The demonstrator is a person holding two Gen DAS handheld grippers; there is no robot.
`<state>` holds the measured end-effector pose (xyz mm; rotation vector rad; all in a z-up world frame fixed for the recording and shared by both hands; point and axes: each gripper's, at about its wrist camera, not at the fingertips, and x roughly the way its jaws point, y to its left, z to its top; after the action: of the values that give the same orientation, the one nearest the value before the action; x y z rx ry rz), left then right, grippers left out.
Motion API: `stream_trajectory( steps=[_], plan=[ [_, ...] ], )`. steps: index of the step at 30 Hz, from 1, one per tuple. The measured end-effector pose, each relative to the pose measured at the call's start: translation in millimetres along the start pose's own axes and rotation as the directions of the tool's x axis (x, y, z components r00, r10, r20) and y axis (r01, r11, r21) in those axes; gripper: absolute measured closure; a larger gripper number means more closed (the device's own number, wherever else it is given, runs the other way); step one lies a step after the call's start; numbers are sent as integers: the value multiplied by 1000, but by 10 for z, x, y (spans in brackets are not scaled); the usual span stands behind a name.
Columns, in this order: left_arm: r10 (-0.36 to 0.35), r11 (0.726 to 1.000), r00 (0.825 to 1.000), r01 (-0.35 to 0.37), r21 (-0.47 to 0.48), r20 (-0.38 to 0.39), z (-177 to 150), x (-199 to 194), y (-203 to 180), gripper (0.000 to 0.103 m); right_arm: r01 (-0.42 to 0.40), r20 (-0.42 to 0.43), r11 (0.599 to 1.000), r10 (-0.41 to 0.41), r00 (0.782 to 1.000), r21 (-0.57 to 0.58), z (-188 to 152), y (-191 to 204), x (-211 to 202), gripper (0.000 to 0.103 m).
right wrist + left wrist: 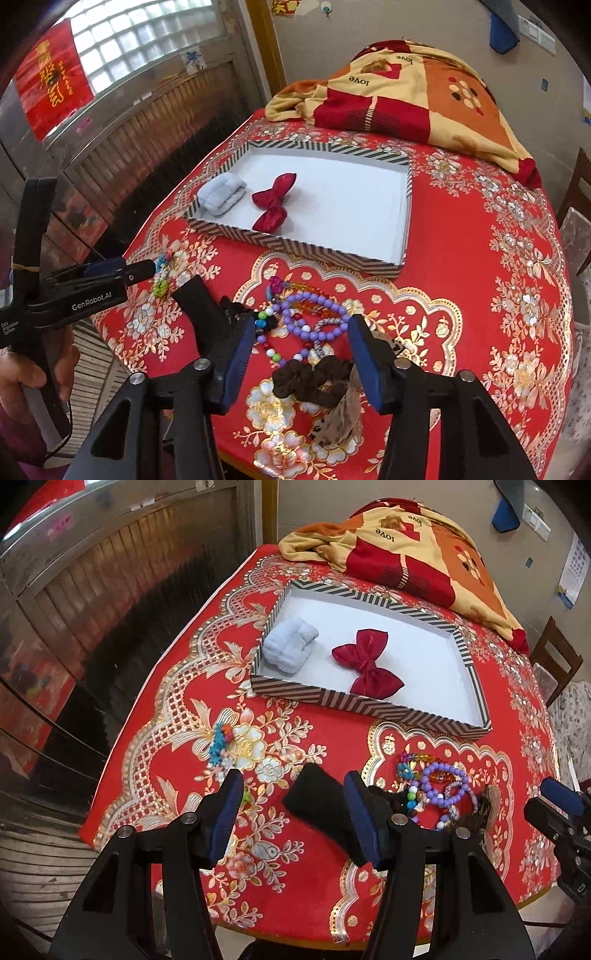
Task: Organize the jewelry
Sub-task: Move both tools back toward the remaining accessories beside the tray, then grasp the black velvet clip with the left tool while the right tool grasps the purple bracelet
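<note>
**Black pad lies between the left jaws**

Spread wide and empty, the left gripper (293, 812) straddles the black pad (317, 805), whose long axis runs diagonally forward-left. Right gripper (301, 354), also open, hovers over the bead bracelets (314, 317); tray (400, 264) ahead.

Both tongs stand wide open with nothing between their blue pads. The left tongs (293, 814) point forward and level; the right tongs (301, 360) do likewise, just to their right. A bare hand (35, 373) grips the left handle from below.
</note>
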<state>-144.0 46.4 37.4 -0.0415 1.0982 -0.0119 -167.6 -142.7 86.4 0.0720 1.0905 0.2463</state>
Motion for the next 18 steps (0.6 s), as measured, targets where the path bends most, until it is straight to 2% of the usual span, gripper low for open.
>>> stream_trajectory(
  steps=[7,12,18],
  plan=[
    [-12,999,999,11,-35,-36,-60,56,175,47,-15,-13,999,15,1000,-30,-15,135,36,52],
    [-80,989,990,65,-134,-112,-123,184,466,46,-24,-27,999,23,999,-29,-84,116,70,52],
    [-140,973,977,106,-203,-159,-204,307,575,39,-34,-51,999,34,998,1,-218,-38,141,52]
  ],
)
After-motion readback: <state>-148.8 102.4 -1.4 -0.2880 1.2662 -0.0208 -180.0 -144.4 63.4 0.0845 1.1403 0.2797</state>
